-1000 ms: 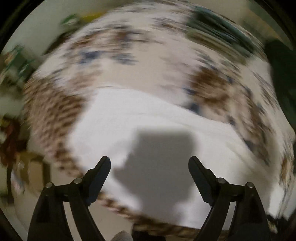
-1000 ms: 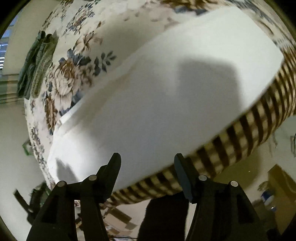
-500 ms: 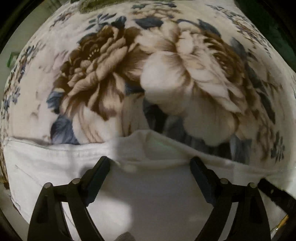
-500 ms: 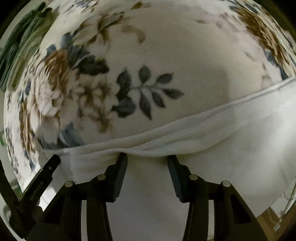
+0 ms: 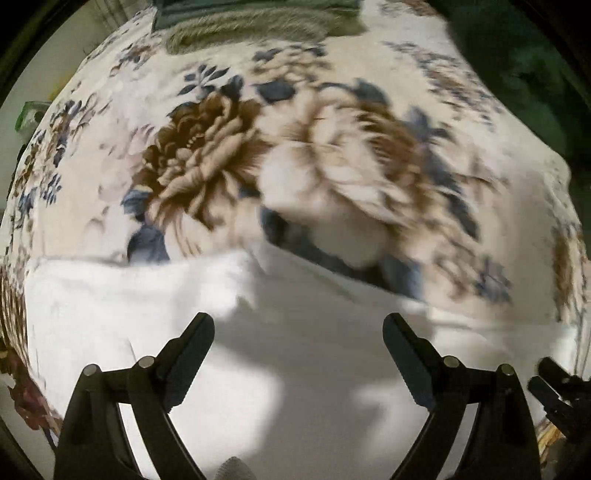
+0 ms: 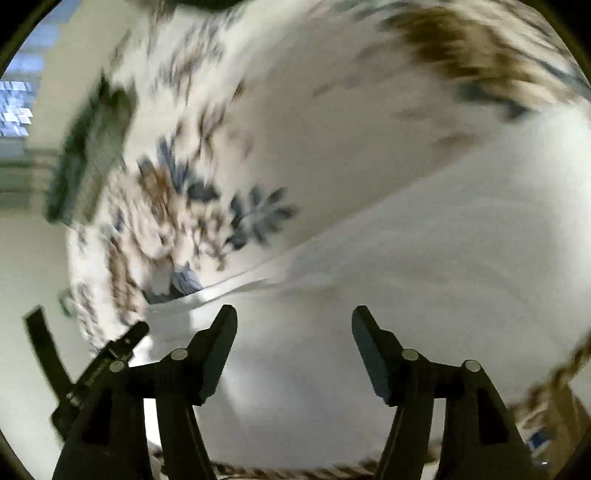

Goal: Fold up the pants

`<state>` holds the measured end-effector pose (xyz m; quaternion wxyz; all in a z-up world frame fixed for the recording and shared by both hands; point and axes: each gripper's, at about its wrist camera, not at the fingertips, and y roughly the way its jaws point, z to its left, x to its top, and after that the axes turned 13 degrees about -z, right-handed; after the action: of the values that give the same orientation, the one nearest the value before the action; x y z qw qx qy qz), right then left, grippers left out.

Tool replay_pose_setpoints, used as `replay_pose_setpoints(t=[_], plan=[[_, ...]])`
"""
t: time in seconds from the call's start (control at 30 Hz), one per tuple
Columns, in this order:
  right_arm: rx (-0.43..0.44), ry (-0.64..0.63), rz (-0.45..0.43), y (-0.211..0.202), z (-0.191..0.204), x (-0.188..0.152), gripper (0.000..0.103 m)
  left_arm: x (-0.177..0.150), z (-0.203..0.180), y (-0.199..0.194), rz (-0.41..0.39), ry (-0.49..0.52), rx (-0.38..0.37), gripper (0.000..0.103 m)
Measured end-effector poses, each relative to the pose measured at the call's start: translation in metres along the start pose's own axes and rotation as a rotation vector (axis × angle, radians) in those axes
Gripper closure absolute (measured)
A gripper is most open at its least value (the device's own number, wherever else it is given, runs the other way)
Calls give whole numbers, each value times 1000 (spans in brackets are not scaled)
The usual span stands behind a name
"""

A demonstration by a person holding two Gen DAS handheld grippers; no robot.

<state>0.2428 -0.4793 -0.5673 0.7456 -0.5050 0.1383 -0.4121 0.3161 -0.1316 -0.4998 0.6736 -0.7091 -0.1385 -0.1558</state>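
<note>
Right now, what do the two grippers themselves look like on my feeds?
Both are matte black plastic. The left gripper and the right gripper each have two angular, wedge-tipped fingers on linkage arms joined by round silver pivot pins. No cables, labels or sleeves show. A black strap hangs at the right view's left edge, beside a slim black bar with faint markings.

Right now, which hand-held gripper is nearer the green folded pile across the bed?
Left, likely. The green folded pile lies straight ahead of the left hand-held gripper across the bedspread; from the right hand-held gripper it sits far off leftward.
</note>
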Motion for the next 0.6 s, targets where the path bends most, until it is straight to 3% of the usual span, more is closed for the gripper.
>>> replay_pose_setpoints(t=[0.13, 0.23, 0.3, 0.43, 0.6], plan=[[-60, 112, -98, -80, -112, -2, 32, -44, -42, -25, 17, -12, -24, 9], [-83, 199, -114, -103, -188, -3, 32, -81, -72, -32, 42, -30, -25, 9], [-53, 227, -128, -102, -229, 3, 32, -106, -95, -33, 55, -32, -13, 9], [27, 263, -113, -69, -271, 14, 40, -137, -132, -22, 73, -13, 8, 9], [205, 329, -161, -35, -276, 19, 49, -151, -155, 6, 102, 32, 56, 9]])
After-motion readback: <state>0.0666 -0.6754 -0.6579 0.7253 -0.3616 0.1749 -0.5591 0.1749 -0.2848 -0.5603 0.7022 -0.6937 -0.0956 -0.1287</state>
